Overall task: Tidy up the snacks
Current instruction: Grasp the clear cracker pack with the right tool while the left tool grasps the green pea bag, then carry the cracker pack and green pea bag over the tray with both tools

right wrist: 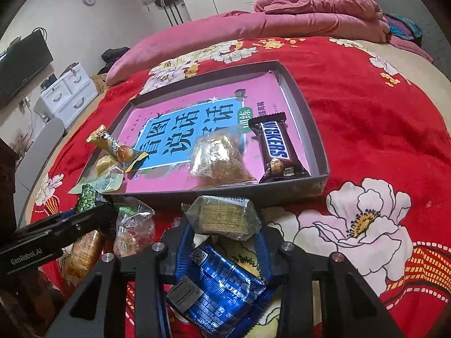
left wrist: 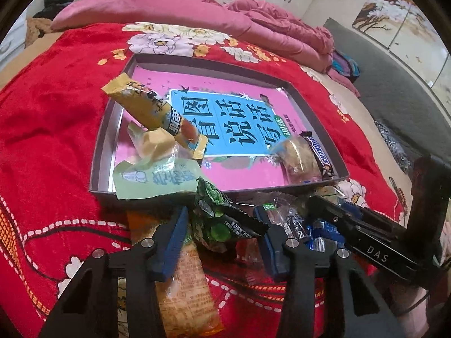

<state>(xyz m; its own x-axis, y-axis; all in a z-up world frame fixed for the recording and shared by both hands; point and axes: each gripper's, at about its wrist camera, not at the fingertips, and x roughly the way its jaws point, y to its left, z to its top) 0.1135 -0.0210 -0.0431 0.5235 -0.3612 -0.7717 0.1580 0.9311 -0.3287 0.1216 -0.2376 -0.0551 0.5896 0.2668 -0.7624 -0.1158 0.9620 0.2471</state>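
1. Closest in on my right side: the right gripper (right wrist: 222, 226) is clenched on a cracker packet (right wrist: 224, 217), with a blue finger against each of its sides. A shiny blue packet (right wrist: 222, 284) lies further back between those fingers, loose on the blanket as far as I can judge.
2. Over to my left gripper (left wrist: 222, 219): a green pea packet (left wrist: 217, 222) stands right between its fingers. They sit tight around it, but I cannot tell whether they are actually biting.
3. Under the left jaws lies an orange biscuit packet (left wrist: 186, 278), not yet sorted. Just off to their right is a clear packet with a green label (right wrist: 132, 225), also waiting.
4. Straight ahead of both jaws is the grey tray (right wrist: 313, 118), a pink book (right wrist: 174, 112) lining its floor.
5. In the tray, beyond my right jaws, a clear bag of golden snack (right wrist: 220, 160) and a Snickers bar (right wrist: 277, 149) lie side by side.
6. At the tray's corner ahead of my left jaws, a yellow bar (left wrist: 152, 107) leans on a pale wrapped sweet (left wrist: 155, 143). A pale green wrapper (left wrist: 152, 180) hangs over the near rim.
7. My read: roughly halfway. About five pieces are in the tray and about five remain outside, two of those between jaws.
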